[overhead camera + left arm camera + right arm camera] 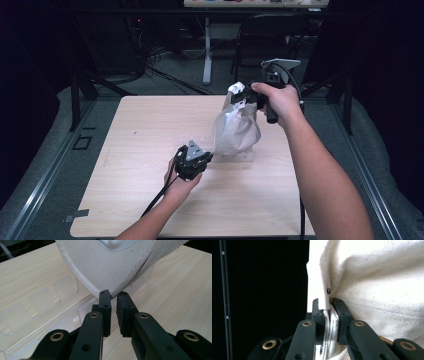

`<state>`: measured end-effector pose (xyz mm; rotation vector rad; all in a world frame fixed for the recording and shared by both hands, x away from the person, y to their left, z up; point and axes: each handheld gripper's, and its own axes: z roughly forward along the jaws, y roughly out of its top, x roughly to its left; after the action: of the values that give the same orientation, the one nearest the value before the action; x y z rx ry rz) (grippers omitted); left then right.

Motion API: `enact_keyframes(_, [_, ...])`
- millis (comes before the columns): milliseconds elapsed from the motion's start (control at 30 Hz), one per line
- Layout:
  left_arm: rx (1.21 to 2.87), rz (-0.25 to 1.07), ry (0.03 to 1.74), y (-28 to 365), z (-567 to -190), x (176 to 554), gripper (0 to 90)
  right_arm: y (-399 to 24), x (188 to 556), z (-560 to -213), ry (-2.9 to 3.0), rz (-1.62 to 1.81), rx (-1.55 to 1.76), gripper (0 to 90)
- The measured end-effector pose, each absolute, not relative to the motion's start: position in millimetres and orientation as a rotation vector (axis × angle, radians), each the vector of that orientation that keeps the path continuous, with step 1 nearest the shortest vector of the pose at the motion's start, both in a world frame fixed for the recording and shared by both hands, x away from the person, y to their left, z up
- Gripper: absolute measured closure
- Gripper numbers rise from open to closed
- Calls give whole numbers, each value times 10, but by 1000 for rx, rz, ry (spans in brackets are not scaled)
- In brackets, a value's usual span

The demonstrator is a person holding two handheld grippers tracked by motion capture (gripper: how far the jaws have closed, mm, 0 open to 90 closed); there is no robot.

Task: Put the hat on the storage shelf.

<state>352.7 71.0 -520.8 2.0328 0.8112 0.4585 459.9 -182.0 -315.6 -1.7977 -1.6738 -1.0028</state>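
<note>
Grippers on cloth bag, wood table, dark rm

Readable text: none in any view.
Cloth bag: plain off-white fabric, no print, label or brand legible.
Clear plastic rack beside the left tool: no markings.
Tabletop: bare wood grain, no writing or signs.
Strip at the far top edge, beyond the right tool: coloured marks too small to read.
</note>
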Motion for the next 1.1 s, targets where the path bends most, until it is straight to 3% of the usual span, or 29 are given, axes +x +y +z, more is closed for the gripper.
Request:
enact_keyframes(767, [1948,408,873,760,-5355,3468,844,-1651,4632,-3309,-1693,-991,-1783,798])
enact_keyframes(1100, [1905,384,905,813,-5408,3488,849,-1606,4629,-3327,-1722,-987,-1781,749])
